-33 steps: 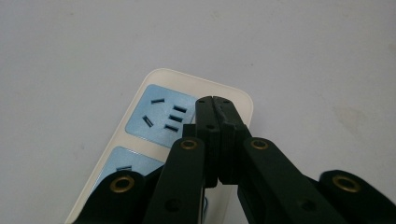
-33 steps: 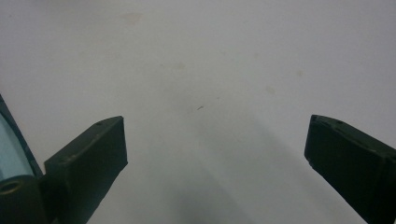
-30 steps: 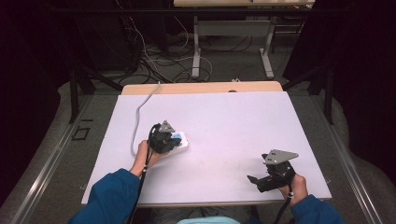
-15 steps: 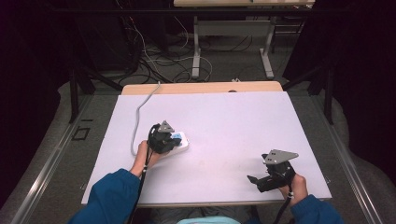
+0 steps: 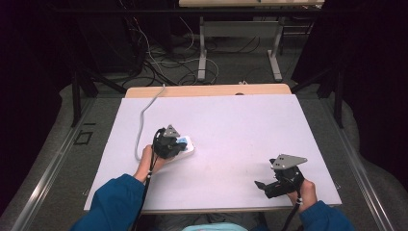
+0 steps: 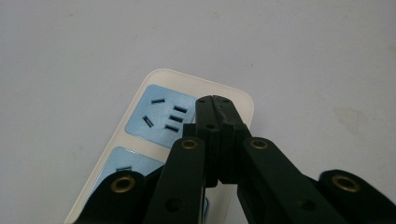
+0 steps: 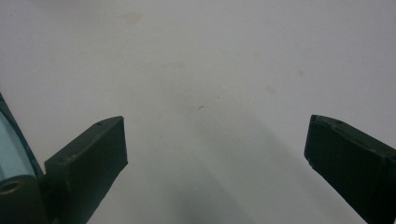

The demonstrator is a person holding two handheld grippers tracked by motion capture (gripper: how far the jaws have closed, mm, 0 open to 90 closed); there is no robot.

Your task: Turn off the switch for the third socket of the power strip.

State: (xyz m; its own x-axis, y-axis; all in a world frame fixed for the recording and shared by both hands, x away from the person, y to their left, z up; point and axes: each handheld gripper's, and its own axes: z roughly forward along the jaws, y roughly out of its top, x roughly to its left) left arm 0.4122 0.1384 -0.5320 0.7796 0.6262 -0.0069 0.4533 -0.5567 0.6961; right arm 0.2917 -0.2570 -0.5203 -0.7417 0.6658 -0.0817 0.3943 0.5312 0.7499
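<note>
Left gripper [image 6: 215,105] jaws together, tips over power strip [image 6: 140,140] at left-centre of table [image 5: 231,120]; contact unclear, looks like pressing or nudging. Right gripper [image 7: 215,154] jaws wide apart, idle near right edge. Next: likely small, precise strip positioning.

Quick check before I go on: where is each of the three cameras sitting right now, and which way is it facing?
High view: above the person's side, facing forward and down on the white table; both forearms, left claw, right claw.
Left gripper view: rides the left claw, looking along its closed jaws down at the power strip.
Right gripper view: rides the right claw, jaws wide apart, facing bare table.
Shared: the power strip shows in the high and left gripper views.
</note>
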